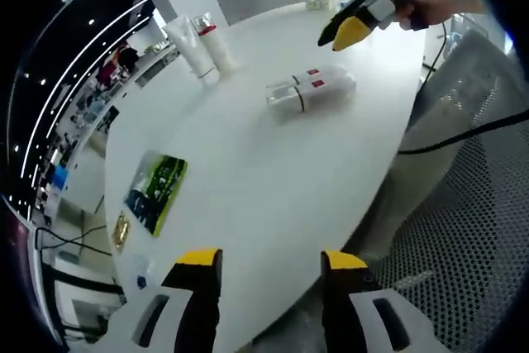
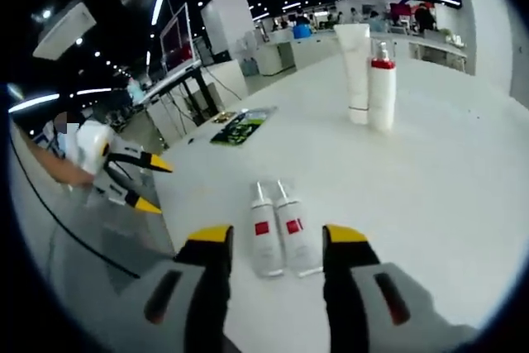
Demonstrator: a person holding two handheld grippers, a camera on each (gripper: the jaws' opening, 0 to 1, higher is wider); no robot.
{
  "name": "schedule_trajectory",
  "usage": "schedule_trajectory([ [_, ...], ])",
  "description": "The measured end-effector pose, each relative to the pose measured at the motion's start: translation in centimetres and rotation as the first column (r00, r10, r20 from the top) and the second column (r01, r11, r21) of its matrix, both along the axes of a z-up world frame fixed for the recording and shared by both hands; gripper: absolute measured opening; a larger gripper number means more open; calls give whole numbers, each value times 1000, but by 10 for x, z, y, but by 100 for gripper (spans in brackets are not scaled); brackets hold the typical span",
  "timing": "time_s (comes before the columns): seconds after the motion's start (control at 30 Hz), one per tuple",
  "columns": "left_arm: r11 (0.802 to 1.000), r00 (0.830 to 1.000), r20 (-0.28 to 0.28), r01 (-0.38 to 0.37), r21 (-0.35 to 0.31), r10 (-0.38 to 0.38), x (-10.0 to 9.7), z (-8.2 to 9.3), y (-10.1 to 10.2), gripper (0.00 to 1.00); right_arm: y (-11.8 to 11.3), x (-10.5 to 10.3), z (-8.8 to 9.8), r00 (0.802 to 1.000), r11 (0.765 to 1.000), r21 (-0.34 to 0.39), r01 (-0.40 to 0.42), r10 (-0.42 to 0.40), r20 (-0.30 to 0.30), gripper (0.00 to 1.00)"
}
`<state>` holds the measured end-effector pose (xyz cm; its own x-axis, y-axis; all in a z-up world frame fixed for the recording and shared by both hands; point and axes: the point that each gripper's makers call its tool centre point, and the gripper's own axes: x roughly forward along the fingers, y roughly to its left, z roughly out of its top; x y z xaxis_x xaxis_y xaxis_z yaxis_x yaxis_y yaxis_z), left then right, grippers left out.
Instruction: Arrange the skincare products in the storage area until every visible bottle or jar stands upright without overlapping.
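Two clear bottles (image 2: 279, 229) lie flat side by side on the white bench (image 2: 446, 188), just ahead of the right claw (image 2: 277, 245), wide and empty; judged next: close on one, stand it by the upright tube (image 2: 355, 72) and pump bottle (image 2: 382, 93) at one o'clock; the left claw (image 1: 269, 266) is wide too; a leaflet (image 1: 157, 190) lies at ten o'clock; showroom behind.

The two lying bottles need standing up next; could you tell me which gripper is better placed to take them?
Right. The right gripper is open with the two lying bottles directly between its jaws, while the left gripper sits back at the table's near edge.
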<state>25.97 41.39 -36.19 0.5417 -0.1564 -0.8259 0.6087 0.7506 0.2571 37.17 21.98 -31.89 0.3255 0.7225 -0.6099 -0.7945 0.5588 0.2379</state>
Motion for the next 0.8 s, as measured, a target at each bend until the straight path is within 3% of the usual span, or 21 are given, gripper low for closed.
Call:
schedule_trajectory([
  [0.07, 1000, 1000, -1, 3, -2, -3, -1, 0, -1, 49, 1, -3, -2, 1000, 999, -25, -30, 30, 8, 35],
  [0.3, 1000, 1000, -16, 6, 7, -6, -2, -3, 0, 49, 1, -2, -3, 995, 992, -90, -85, 90, 52, 36],
  [0.47, 1000, 1000, -10, 8, 5, -8, -1, -2, 0, 48, 2, -5, -8, 995, 993, -75, -96, 96, 5, 37],
  [0.8, 1000, 1000, -11, 9, 18, -8, -1, -3, 2, 48, 0, -1, -32, 989, 967, -212, -145, 144, -17, 36],
])
